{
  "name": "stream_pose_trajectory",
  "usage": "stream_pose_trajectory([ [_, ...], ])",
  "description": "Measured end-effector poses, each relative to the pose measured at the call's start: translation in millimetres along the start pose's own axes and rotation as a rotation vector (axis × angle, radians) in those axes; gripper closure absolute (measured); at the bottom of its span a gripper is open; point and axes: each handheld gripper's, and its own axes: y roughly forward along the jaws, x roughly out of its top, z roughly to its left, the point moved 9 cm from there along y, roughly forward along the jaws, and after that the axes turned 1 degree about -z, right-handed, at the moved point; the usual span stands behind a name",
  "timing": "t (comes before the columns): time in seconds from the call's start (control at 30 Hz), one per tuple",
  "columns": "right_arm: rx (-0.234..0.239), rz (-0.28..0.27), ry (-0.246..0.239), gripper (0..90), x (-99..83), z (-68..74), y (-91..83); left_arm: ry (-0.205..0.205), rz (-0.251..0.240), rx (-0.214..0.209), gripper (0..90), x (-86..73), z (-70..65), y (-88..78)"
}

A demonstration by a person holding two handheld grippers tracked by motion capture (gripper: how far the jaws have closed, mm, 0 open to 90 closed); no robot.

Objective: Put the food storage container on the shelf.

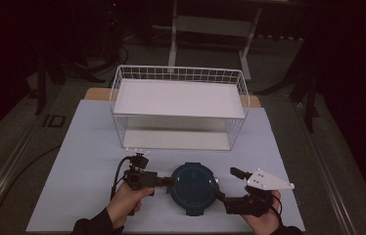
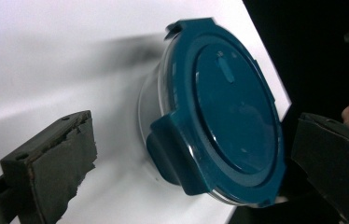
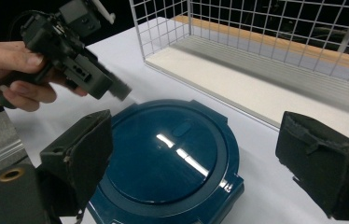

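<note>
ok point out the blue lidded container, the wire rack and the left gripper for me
blue lidded container [image 1: 193, 185]: high view, centre of its round lid.
wire rack [image 1: 178, 97]: high view, bare middle of its upper shelf.
left gripper [image 3: 116, 88]: right gripper view, tip of its jaws, above the lid.

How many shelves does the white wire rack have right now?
2. The upper shelf sits near the top of the white wire rack, inside the wire rim. The lower shelf lies at its base on the table, just behind the blue lidded container.
</note>
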Motion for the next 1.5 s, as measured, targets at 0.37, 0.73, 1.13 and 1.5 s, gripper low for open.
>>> stream_pose_trajectory([
  [0.37,-0.002,0.015,0.018,11.5,-4.7,-3.2,-0.2,-0.095,0.083,-0.027,33.6,-11.3,5.0,7.4],
  [0.73,-0.002,0.023,0.032,11.7,-6.0,-5.1,-1.6,-0.159,0.12,-0.114,50.6,-14.5,9.6,13.0],
  [1.13,0.006,0.073,0.112,14.8,-18.7,-13.7,0.7,-0.111,0.127,-0.124,51.2,-16.7,6.6,15.3],
  [1.5,0.132,0.208,0.411,33.9,-49.2,-31.2,11.9,0.006,0.11,-0.117,54.2,-21.6,-5.1,8.6],
])
